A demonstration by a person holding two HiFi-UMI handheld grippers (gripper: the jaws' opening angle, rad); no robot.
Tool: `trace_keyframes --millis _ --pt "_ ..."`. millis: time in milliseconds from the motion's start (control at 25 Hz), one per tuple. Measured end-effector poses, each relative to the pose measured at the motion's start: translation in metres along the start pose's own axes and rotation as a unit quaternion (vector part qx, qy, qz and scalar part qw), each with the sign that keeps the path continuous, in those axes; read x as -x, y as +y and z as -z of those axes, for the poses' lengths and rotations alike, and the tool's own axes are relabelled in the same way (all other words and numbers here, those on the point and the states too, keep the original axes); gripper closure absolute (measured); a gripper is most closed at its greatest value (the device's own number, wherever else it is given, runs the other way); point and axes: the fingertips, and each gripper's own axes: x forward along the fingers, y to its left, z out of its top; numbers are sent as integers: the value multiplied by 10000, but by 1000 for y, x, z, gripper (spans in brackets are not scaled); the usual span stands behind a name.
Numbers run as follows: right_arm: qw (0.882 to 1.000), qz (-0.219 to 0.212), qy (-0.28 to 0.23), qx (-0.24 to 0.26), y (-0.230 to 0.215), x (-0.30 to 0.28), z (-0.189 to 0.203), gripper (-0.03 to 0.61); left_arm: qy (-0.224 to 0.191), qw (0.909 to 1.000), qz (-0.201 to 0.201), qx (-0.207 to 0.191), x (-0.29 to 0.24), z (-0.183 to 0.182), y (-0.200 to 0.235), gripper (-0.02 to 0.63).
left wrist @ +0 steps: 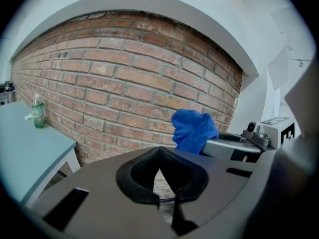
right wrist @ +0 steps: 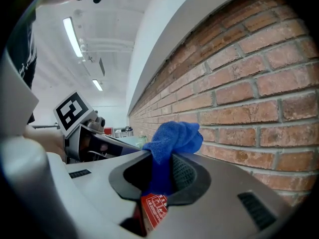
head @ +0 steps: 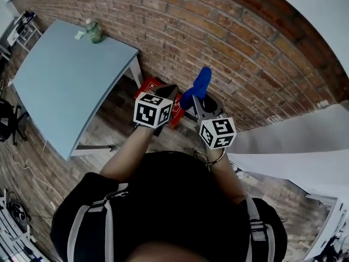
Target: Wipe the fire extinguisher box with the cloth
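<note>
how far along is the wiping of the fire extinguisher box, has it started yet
Done: the blue cloth is already clamped in the right claw. In hand: both claws hang above the red fire extinguisher box by the brick wall; the left claw is shut and empty. Left: the cloth looks clear of the box, so all the wiping seems yet to do.

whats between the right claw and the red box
Only the blue cloth clamped in the right claw; the right gripper view shows the red box behind it.
</note>
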Motion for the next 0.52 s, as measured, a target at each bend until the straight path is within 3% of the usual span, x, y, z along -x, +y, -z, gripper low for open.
trace_keyframes --millis 160,360,520 --pt "10000 54 -22 48 4 17 -8 495 -90 9999 61 -81 9 -1 -18 606" --pt "9998 -26 -39 -211 24 -9 77 495 54 10000 35 -59 -1 81 18 606" --pt "9998 11 40 -205 29 -7 88 495 63 9999 104 -29 1 95 17 606"
